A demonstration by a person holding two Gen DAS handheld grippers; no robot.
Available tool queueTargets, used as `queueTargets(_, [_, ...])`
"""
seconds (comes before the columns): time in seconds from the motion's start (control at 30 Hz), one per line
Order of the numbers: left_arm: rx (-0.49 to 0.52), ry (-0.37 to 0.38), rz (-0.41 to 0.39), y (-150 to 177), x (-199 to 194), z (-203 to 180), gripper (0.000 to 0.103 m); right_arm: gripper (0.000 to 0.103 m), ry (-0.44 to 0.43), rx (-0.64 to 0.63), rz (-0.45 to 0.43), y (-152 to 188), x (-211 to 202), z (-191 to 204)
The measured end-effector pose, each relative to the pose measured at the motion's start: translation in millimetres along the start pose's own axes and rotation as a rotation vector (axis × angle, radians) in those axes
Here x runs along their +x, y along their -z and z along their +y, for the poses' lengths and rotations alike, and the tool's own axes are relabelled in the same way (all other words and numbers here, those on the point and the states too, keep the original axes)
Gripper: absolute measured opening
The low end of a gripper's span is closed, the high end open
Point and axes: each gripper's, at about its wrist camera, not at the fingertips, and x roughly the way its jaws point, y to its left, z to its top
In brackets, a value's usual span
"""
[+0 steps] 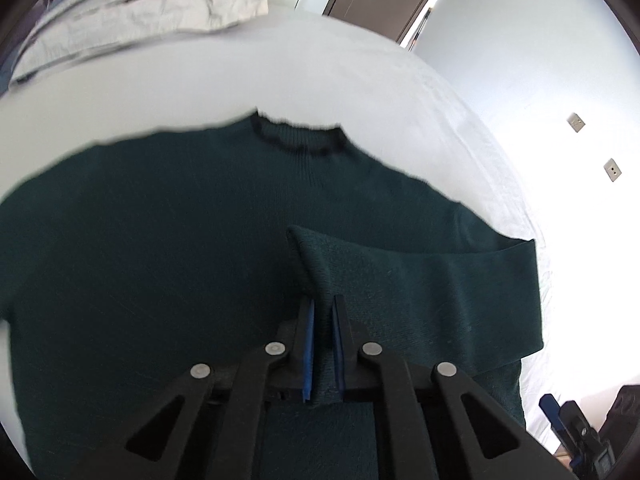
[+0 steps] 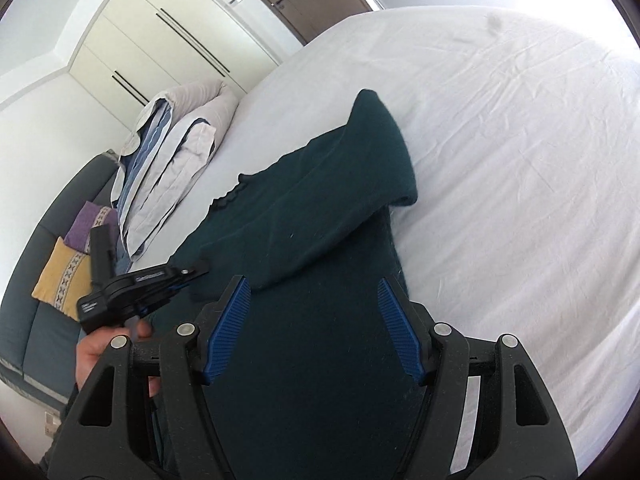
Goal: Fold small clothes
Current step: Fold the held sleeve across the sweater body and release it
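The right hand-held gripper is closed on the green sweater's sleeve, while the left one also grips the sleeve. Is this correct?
Not quite. The right hand-held gripper is open above the green sweater, gripping nothing, as the right wrist view shows. The left hand-held gripper does grip the sleeve.

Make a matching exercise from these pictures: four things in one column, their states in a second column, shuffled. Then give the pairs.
1. left tongs
2. right tongs
3. sweater sleeve
4. pillows

A. open, nothing between them
B. stacked at the far end of the bed
C. folded across the sweater's body
D. shut on the sleeve cuff

Pairs: 1-D, 2-A, 3-C, 4-B
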Motion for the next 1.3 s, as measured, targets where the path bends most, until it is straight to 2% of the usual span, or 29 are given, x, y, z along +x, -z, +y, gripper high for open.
queueTargets(0.1, [0.025, -0.025, -0.043, -7.5, -18.1, 11.5, 0.009, 0.065, 0.007, -0.01, -0.014, -9.8, 2.0, 3.9])
queueTargets(0.2, [-0.002, -0.039, -0.063, -14.3, -28.6, 34.3, 0.009, 0.065, 0.02, -0.023, -0.031, -25.1, 0.8, 2.8])
queueTargets(0.37, [-0.073, -0.063, -0.101, -24.2, -35.5, 78.6, 0.009, 0.065, 0.073, -0.043, -0.03, -66.6, 13.6, -0.2])
queueTargets(0.5, [-0.076, -0.087, -0.107, -22.7, -26.7, 93.6, 0.009, 0.064, 0.11, -0.057, 0.003, -107.3, 41.4, -4.4])
queueTargets(0.53, [-0.074, -0.095, -0.105, -21.3, -22.4, 95.3, 0.009, 0.062, 0.124, -0.061, 0.022, -118.6, 53.5, -6.5])
queueTargets(0.57, [-0.076, -0.097, -0.101, -19.8, -19.3, 96.5, 0.009, 0.055, 0.138, -0.06, 0.042, -129.0, 66.2, -9.6])
queueTargets(0.6, [-0.077, -0.097, -0.098, -17.5, -18.2, 96.8, 0.009, 0.052, 0.144, -0.052, 0.056, -135.2, 73.7, -12.9])
queueTargets(0.73, [-0.068, -0.108, -0.096, -7.8, -13.9, 98.6, 0.009, 0.052, 0.167, -0.048, 0.179, -153.7, 123.8, -22.7])
queueTargets(0.77, [-0.065, -0.108, -0.095, -6.2, -12.8, 99.2, 0.009, 0.047, 0.172, -0.067, 0.208, -154.3, 134.0, -23.1])
queueTargets(0.8, [-0.062, -0.111, -0.095, -5.0, -11.5, 99.1, 0.009, 0.03, 0.204, -0.099, 0.223, -155.1, 142.4, -22.8])
queueTargets(0.87, [-0.052, -0.115, -0.101, 1.0, -12.4, 100.2, 0.009, 0.01, 0.258, -0.124, 0.215, -160.0, 148.7, -25.6])
queueTargets(0.9, [-0.051, -0.116, -0.106, 3.1, -12.3, 100.5, 0.009, 0.007, 0.247, -0.102, 0.216, -164.1, 150.4, -28.9])
queueTargets(0.97, [-0.058, -0.114, -0.117, 6.3, -13.2, 102.5, 0.009, 0.006, 0.244, -0.096, 0.218, -171.5, 151.6, -32.8])
queueTargets(1.1, [-0.071, -0.114, -0.132, 8.8, -13.3, 103.5, 0.008, 0.005, 0.289, -0.193, 0.199, -172.8, 150.7, -24.9])
queueTargets(1.2, [-0.073, -0.119, -0.145, 14.0, -15.3, 103.8, 0.009, 0.005, 0.313, -0.258, 0.161, -167.1, 144.6, -14.4])
queueTargets(1.3, [-0.094, -0.118, -0.153, 18.4, -14.5, 108.6, 0.009, 0.005, 0.317, -0.262, 0.171, -156.8, 153.7, -15.0])
